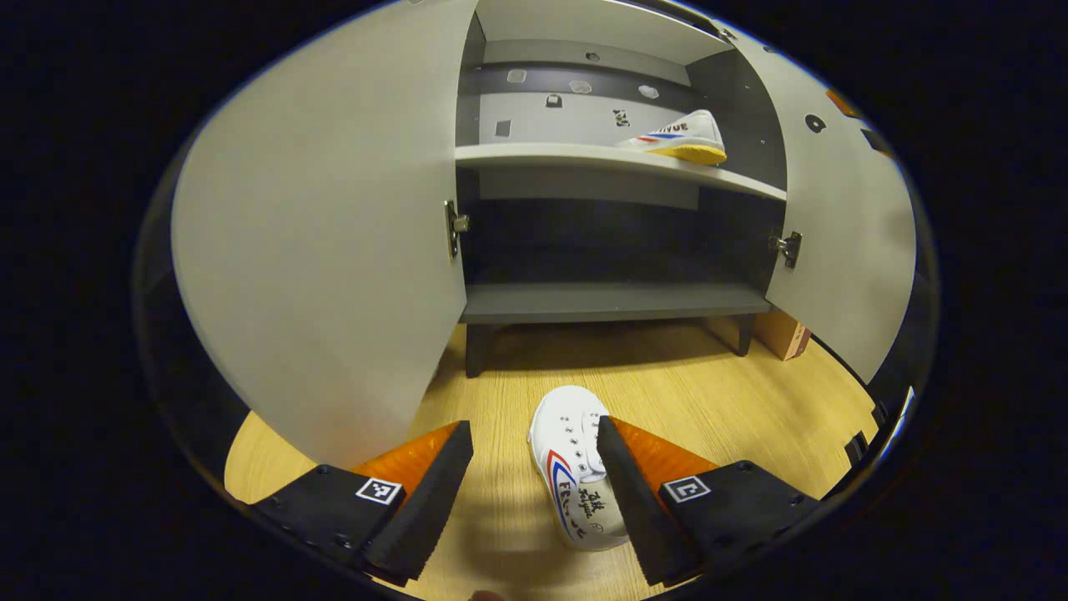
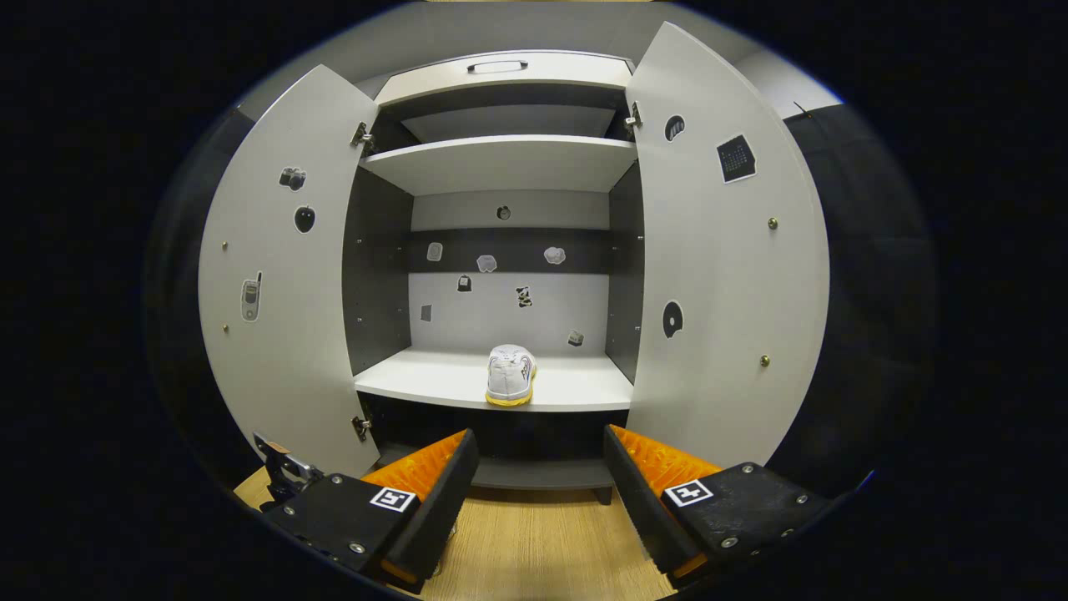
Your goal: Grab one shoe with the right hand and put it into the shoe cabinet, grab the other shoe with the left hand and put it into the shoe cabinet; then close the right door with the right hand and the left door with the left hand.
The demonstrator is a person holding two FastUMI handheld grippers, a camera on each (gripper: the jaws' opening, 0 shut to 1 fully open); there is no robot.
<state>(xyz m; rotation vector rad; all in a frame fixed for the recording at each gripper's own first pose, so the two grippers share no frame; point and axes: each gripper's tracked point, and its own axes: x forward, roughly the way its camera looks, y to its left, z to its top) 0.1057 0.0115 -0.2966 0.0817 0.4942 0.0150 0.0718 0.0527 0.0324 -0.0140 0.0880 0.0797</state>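
- So, left gripper (image 1: 534,467) has its jaws spread wide apart, hanging low over the wooden floor (image 1: 734,392) in front of the shoe cabinet (image 1: 617,300).
- One white shoe (image 1: 571,467) lies on the floor between those jaws, toe pointing toward the cabinet. The right-hand finger overlaps the shoe's edge, but I honestly can't tell if it's touching; the other finger is well clear, so nothing is clamped.
- Right gripper (image 2: 534,467) also has its jaws wide apart and empty, aimed straight at the open cabinet.
- The other shoe (image 2: 511,376) is already on the cabinet's middle shelf (image 2: 417,384), near the front edge, heel facing out in the right gripper view. In the left gripper view it sits toward the right end of that shelf.
- Left door (image 2: 284,284) and right door (image 2: 726,284) are both swung fully open, with little stickers on their inner faces.
- A small cardboard box (image 1: 783,334) sits on the floor beside the cabinet's right leg.
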